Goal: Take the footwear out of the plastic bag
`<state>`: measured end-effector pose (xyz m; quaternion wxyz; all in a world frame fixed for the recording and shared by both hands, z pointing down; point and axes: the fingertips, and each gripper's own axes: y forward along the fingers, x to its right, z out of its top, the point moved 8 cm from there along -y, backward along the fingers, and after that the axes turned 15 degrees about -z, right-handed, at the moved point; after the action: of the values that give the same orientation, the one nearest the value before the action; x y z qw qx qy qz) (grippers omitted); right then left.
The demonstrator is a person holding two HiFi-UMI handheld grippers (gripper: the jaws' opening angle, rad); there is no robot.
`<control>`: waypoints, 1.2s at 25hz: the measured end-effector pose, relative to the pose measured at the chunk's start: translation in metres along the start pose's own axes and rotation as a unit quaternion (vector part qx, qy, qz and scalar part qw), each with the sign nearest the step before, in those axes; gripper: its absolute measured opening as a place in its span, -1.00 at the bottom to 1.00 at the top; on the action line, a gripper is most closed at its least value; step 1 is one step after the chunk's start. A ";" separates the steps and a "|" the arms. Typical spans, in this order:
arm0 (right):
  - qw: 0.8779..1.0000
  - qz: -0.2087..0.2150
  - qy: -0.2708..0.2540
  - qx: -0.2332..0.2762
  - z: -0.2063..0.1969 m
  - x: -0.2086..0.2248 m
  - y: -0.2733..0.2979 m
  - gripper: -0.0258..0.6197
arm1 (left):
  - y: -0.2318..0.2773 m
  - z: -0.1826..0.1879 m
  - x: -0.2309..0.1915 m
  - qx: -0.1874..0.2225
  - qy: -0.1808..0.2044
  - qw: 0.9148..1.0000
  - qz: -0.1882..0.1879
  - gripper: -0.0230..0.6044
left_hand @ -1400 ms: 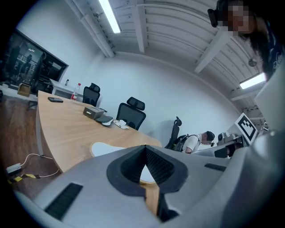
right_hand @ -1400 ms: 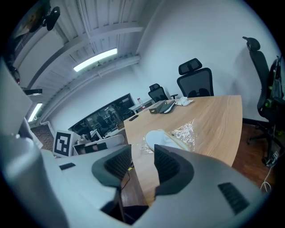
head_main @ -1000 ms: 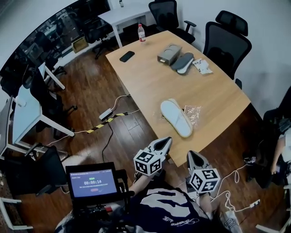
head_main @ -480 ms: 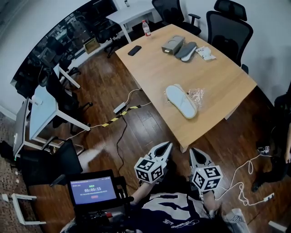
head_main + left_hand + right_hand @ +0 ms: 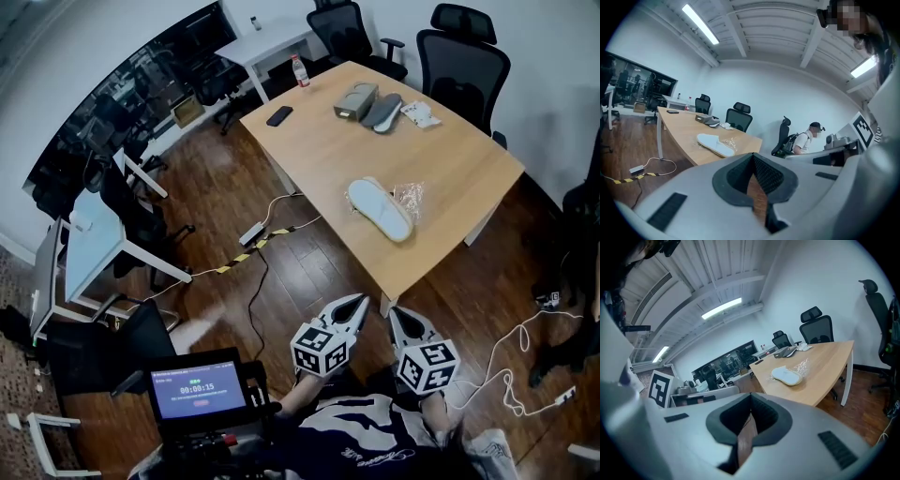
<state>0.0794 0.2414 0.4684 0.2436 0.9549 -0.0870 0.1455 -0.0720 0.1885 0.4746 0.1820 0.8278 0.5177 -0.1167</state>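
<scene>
A white slipper lies sole-up near the wooden table's front corner, with crinkled clear plastic bag against its right side. I cannot tell whether the plastic wraps it. My left gripper and right gripper hover side by side over the floor, short of the table corner, both shut and empty. In the left gripper view the slipper and the bag lie well beyond the shut left gripper. The right gripper view shows the slipper far past the shut right gripper.
At the table's far end sit a grey box, a grey slipper pair, a white packet, a phone and a bottle. Office chairs stand behind. Cables cross the floor. A seated person is at right.
The table and slipper sit farther up and away in the head view: I have drawn back from the table corner with both grippers. Both stay shut. The slipper has not moved.
</scene>
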 end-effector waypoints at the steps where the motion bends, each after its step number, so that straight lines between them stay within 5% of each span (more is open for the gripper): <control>1: 1.000 -0.004 0.002 0.001 0.000 -0.006 -0.001 -0.96 | -0.005 0.002 0.001 -0.003 0.004 1.000 -0.006 -0.92; 10: 0.999 -0.042 0.027 -0.007 -0.011 -0.076 -0.013 -0.96 | -0.082 0.008 -0.007 -0.005 0.001 1.000 -0.030 -0.91; 30: 0.997 -0.077 0.019 -0.013 -0.025 -0.096 -0.019 -0.96 | -0.101 0.001 -0.021 0.009 -0.023 0.998 -0.060 -0.92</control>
<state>-0.0124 0.2793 0.4507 0.2683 0.9526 -0.0104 0.1432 -0.1725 0.2108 0.4635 0.1796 0.7939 0.5609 -0.1513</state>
